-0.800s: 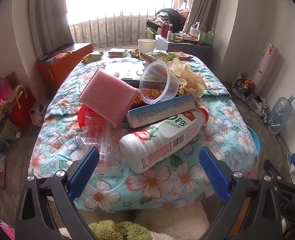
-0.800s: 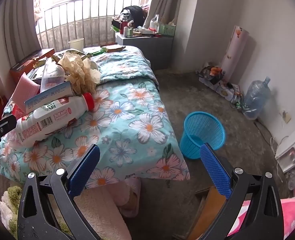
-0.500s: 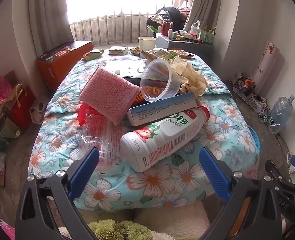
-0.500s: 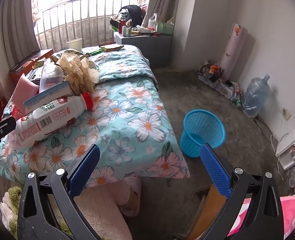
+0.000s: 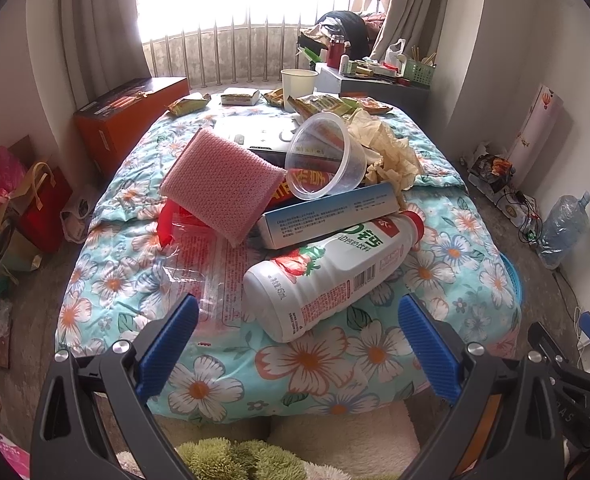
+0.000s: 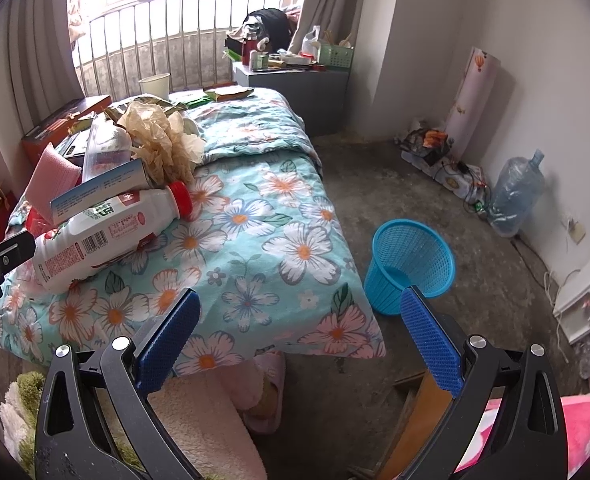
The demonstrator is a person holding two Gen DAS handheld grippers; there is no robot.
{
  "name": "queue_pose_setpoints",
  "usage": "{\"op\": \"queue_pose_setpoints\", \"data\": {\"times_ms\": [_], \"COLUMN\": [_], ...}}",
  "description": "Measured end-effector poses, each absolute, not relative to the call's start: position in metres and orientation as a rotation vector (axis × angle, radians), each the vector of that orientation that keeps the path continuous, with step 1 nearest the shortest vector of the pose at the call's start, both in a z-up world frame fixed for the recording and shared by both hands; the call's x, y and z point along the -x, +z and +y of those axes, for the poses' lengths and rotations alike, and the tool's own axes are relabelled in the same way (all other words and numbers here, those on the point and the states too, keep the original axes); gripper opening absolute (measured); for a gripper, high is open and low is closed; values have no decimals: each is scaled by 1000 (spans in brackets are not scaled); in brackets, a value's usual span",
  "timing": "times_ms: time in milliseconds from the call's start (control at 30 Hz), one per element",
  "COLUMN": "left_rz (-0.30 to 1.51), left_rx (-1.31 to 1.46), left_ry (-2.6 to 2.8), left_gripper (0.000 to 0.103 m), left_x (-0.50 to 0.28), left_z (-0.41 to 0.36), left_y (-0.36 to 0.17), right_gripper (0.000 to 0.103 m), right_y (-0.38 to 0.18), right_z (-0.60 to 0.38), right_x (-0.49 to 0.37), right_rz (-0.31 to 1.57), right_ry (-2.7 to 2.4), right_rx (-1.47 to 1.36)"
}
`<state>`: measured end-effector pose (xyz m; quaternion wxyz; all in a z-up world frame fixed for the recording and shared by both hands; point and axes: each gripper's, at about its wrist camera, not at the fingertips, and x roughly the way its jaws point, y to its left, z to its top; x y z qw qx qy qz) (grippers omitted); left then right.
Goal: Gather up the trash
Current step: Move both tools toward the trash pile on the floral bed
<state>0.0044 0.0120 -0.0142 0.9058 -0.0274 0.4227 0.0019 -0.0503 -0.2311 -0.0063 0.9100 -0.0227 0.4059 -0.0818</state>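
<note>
Trash lies heaped on my floral bed [image 5: 223,392]. Both my left tongs [image 5: 295,344] and right tongs [image 6: 299,340] gape wide, empty, above it.

white plastic drink bottle with red cap [image 5: 327,276]: 1 | long blue-and-white cardboard box [image 5: 331,216]: 1 | clear plastic tub [image 5: 327,160]: 1 | pink knitted sponge pad [image 5: 223,184]: 1 | crumpled beige paper wad [image 5: 391,152]: 1 | white paper cup [image 5: 297,82]: 1 | blue mesh plastic wastebasket [image 6: 409,266]: 1 | large clear water jug [image 6: 515,196]: 1
</note>
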Motion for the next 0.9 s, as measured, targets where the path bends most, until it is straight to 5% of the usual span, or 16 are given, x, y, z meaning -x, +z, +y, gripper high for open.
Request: {"op": "queue_pose_setpoints", "data": {"times_ms": [533, 900], "left_rz": [842, 652], "left_rx": [62, 151], "left_ry": [-10, 66], "left_gripper": [98, 98], "left_x": [-1, 0], "left_z": [18, 129], "left_y": [-7, 16], "right_gripper": [96, 96], "right_y": [4, 57], "right_z": [-224, -186], "right_x": [50, 12], "right_rz": [841, 642], "right_ry": [-128, 40], "right_rx": [32, 20]}}
